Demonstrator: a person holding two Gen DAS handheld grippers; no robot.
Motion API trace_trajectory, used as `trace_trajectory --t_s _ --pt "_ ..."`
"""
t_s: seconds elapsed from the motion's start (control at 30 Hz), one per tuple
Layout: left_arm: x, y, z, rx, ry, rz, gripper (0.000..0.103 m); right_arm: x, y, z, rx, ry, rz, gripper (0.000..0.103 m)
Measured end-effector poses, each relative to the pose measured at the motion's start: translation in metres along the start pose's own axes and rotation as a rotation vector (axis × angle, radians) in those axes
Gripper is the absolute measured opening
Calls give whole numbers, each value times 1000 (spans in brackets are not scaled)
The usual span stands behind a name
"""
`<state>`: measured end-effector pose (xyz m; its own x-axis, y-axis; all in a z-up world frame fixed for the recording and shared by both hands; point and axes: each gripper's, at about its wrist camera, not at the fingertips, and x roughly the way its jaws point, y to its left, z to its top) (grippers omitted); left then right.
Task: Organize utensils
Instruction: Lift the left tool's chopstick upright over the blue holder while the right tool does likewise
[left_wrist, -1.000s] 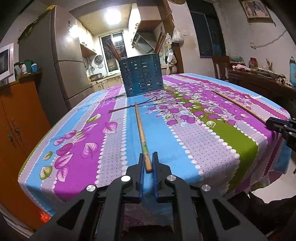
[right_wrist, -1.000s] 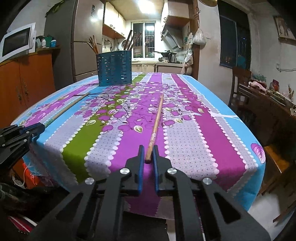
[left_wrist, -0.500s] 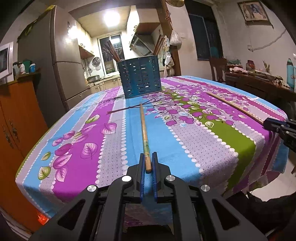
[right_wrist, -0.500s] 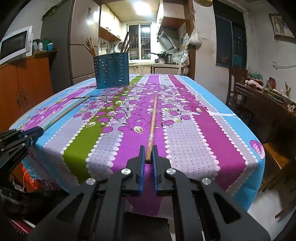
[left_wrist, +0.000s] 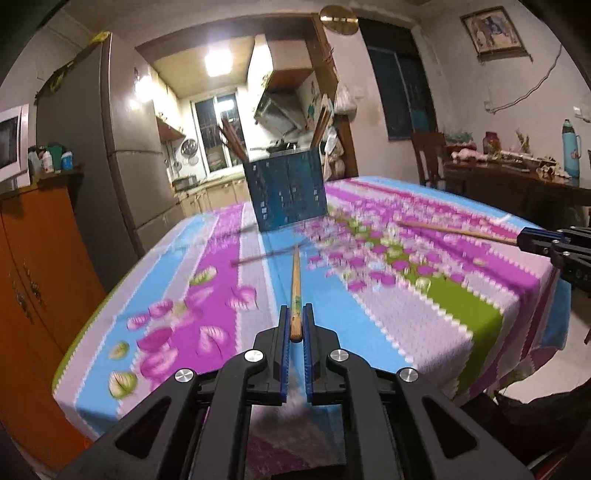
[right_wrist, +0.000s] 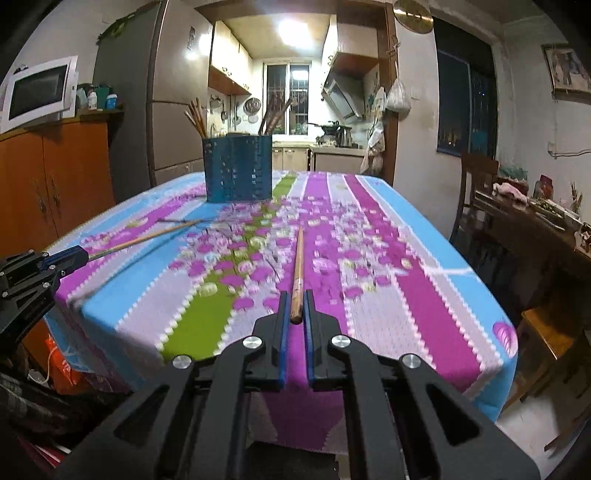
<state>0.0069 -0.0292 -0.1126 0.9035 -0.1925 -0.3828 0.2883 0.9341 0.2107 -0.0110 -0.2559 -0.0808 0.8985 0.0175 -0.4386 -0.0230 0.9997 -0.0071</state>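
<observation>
My left gripper (left_wrist: 295, 314) is shut on the near end of a wooden chopstick (left_wrist: 295, 280), which points ahead above the flowered tablecloth (left_wrist: 369, 317). My right gripper (right_wrist: 295, 300) is shut on a second wooden chopstick (right_wrist: 297, 262), held the same way over the purple stripe. Each gripper shows at the edge of the other's view: the right gripper (left_wrist: 524, 238) with its chopstick (left_wrist: 454, 230), the left gripper (right_wrist: 81, 254) with its chopstick (right_wrist: 147, 236). A blue perforated utensil holder (left_wrist: 288, 192) (right_wrist: 238, 168) stands at the table's far end with several chopsticks in it.
An orange cabinet (right_wrist: 55, 173) with a microwave (right_wrist: 37, 92) stands left of the table, a fridge (left_wrist: 110, 147) behind it. A wooden chair (right_wrist: 476, 184) and a cluttered side table (right_wrist: 535, 221) stand to the right. The kitchen lies beyond the table.
Both grippers have risen, each lifting its chopstick off the tablecloth. The table now sits lower in both views and looks blurred by the motion.
</observation>
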Motion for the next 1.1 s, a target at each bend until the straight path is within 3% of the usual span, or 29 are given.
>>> trace_trajectory --t_s 0.23,0.57,0.9,1.1 --pt "-19 13 34 -21 -96 -30 8 -14 3 29 -11 -80 -8 5" --pt "-27 45 105 -109 -154 -108 8 -25 -1 90 -41 -215 41 5" --pt "-23 58 154 -114 -160 -133 8 -21 -3 138 -43 -243 90 5" --pt "-9 61 174 -134 -136 -153 8 -11 0 156 -18 -213 122 5"
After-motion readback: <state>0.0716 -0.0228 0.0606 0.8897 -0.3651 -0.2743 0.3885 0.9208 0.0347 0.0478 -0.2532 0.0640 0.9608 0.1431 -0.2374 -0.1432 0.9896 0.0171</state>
